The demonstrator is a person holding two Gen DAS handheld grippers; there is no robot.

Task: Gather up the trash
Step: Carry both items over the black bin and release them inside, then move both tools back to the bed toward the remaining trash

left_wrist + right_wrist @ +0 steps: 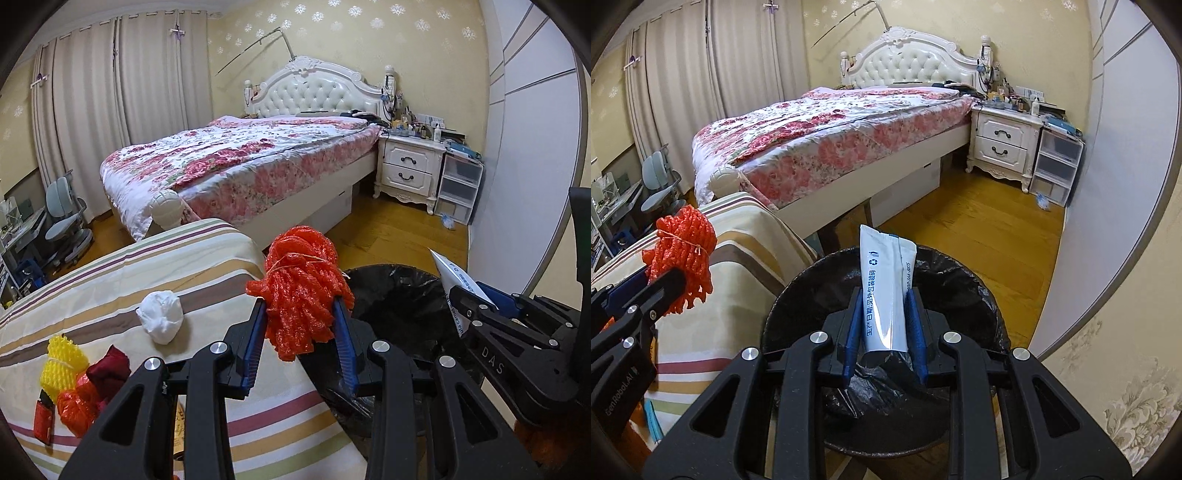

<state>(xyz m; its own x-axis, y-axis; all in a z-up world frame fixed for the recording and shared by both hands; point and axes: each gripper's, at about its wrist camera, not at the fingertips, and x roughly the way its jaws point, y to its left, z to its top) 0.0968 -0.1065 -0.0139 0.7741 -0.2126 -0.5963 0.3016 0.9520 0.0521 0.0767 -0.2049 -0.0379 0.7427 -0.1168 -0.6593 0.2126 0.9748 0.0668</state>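
My left gripper [300, 312] is shut on a bundle of orange foam net [303, 288], held at the edge of the striped surface [110, 280], just left of the bin. The net also shows in the right wrist view [685, 254]. My right gripper [884, 295] is shut on a white wrapper with blue print [886, 288], held upright over the black-lined trash bin [975, 295]. The bin [399, 295] and the right gripper [480, 306] also show in the left wrist view. A white crumpled paper ball [161, 315], yellow foam net [61, 360] and red-orange scraps [79, 402] lie on the striped surface.
A bed with a floral cover [236, 162] stands beyond. A white nightstand [410, 166] and plastic drawers [460, 188] are at the far right. A wardrobe wall [535, 166] runs along the right. Desk chairs [66, 218] stand at the far left. The floor [979, 221] is wooden.
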